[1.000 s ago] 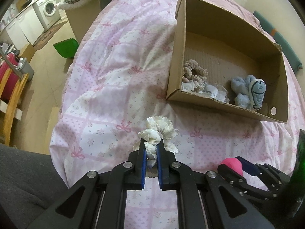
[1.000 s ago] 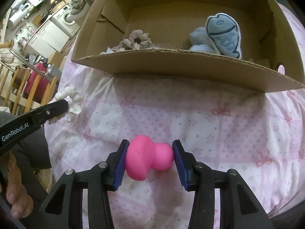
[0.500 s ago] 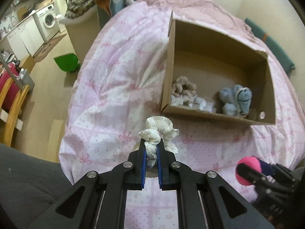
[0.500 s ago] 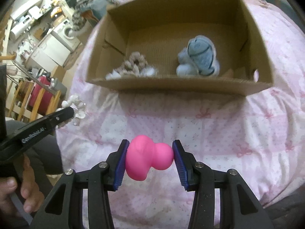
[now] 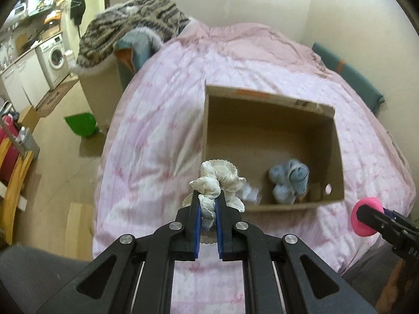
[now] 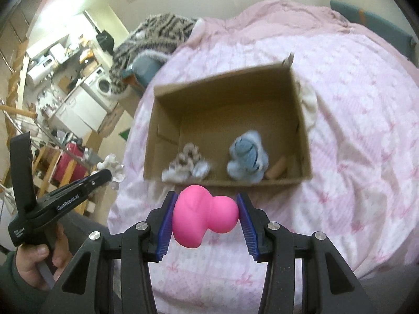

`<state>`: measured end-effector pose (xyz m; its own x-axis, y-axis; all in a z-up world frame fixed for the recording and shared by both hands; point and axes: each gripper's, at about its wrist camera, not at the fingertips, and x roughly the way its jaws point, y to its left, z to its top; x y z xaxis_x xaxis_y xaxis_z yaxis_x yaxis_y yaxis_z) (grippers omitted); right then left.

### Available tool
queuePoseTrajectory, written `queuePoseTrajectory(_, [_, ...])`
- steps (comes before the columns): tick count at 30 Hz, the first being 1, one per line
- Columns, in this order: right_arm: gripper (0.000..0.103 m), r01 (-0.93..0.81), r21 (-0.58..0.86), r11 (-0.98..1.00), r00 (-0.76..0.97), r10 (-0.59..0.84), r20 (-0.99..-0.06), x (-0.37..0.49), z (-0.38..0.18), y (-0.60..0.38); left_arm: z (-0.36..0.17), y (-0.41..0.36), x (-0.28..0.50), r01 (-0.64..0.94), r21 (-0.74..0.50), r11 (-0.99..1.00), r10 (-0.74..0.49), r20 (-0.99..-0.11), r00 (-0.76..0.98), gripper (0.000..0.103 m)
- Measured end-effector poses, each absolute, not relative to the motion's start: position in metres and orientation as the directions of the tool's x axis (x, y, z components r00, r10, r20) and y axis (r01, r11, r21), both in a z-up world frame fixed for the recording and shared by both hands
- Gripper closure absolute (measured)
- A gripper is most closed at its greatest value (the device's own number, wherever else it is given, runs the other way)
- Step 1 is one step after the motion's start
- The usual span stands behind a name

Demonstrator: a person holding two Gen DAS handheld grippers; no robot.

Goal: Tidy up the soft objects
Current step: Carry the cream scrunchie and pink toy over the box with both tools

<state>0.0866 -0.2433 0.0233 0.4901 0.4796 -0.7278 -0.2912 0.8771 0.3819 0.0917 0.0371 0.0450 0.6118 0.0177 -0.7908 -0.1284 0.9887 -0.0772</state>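
**Both soft items held ready above the bed, short of the box**

Evidently, each gripper is loaded so that 2 items can be delivered in 1 trip. The left gripper [image 5: 208, 204] is clamped on a white scrunchie [image 5: 218, 180], pinched through a bunched part of the fabric so that the rest of the ring hangs free in front of the pads. The right gripper [image 6: 205, 218] is clamped on a pink squishy toy [image 6: 203, 216], gripped across its width — the jaws stand wide because the toy is bulky.

Both loads are held above the pink bedspread [image 6: 361, 136], just on the near side of the cardboard box [image 5: 337, 141], whose open top is faced upward to receive them. A blue plush [image 6: 247, 157] and a beige scrunchie [image 6: 186, 161] are already gathered against the near wall, so the remaining floor is left free — probably where these 2 belong. Neither item is yet over the opening.
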Motion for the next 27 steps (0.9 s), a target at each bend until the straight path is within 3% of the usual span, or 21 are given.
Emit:
queuePoseTrajectory(12, [0.054, -0.298, 0.353, 0.887, 0.555, 0.462, -0.692, 0.146, 0.041, -0.251, 0.058, 0.022, 0.15, -0.071, -0.062, 0.996, -0.001, -0.761, 0.648, 0.094])
queuePoseTrajectory(16, [0.054, -0.294, 0.355, 0.887, 0.561, 0.461, -0.688, 0.16, 0.031, -0.251, 0.048, 0.018, 0.165, -0.048, -0.065, 0.997, -0.018, -0.762, 0.647, 0.094])
queuePoseTrajectory(20, [0.054, -0.266, 0.413, 0.871, 0.543, 0.489, -0.682, 0.173, 0.008, -0.257, 0.035, 0.021, 0.173, -0.022, -0.158, 0.987, -0.107, -0.754, 0.648, 0.094])
queuePoseTrajectory(24, [0.054, -0.209, 0.432, 0.877, 0.519, 0.474, -0.711, 0.181, -0.018, -0.261, 0.009, 0.012, 0.179, 0.009, -0.085, 0.996, -0.072, -0.772, 0.632, 0.094])
queuePoseTrajectory(27, [0.054, -0.208, 0.411, 0.888, 0.515, 0.457, -0.726, 0.185, -0.024, -0.256, -0.007, 0.018, 0.186, -0.024, -0.164, 0.986, -0.119, -0.802, 0.585, 0.094])
